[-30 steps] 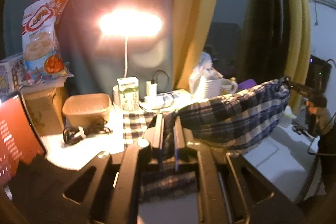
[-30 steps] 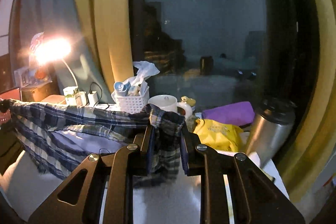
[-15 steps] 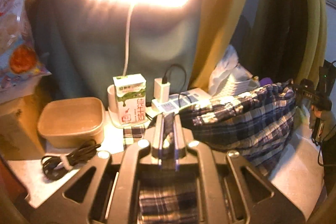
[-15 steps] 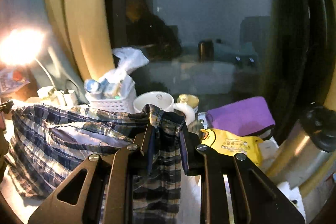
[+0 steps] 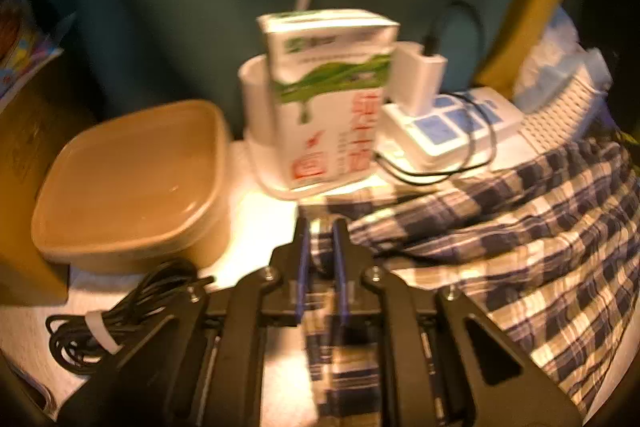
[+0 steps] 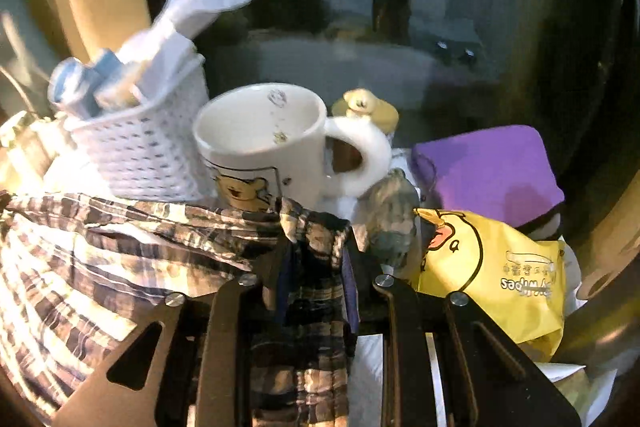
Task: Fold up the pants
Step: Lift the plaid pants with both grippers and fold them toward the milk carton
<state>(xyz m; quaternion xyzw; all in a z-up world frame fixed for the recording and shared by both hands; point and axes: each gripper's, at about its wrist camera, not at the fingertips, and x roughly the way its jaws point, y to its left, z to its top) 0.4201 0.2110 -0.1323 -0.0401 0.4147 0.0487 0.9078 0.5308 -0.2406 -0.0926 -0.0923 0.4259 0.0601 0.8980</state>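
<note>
The blue-and-white plaid pants [image 5: 520, 227] lie spread on the white table [image 5: 256, 227], stretched between both grippers. In the left wrist view my left gripper [image 5: 321, 227] is low over the pants' left corner. Its jaws are opening, with a narrow gap in which the plaid cloth shows. In the right wrist view my right gripper [image 6: 314, 239] is shut on a bunched corner of the pants [image 6: 100, 267], which drape away to the left. The cloth under both grippers is partly hidden by their frames.
Ahead of the left gripper stand a milk carton [image 5: 328, 107], a brown lidded container [image 5: 128, 179], a power strip [image 5: 448, 123] and a coiled black cable [image 5: 120, 319]. Ahead of the right gripper are a white mug [image 6: 264, 143], a white basket [image 6: 140, 155], a yellow wipes pack [image 6: 492, 267] and a purple pouch [image 6: 488, 167].
Both grippers have come down and forward toward the back of the table, lowering the stretched pants onto it. The left gripper's jaws have parted slightly.
</note>
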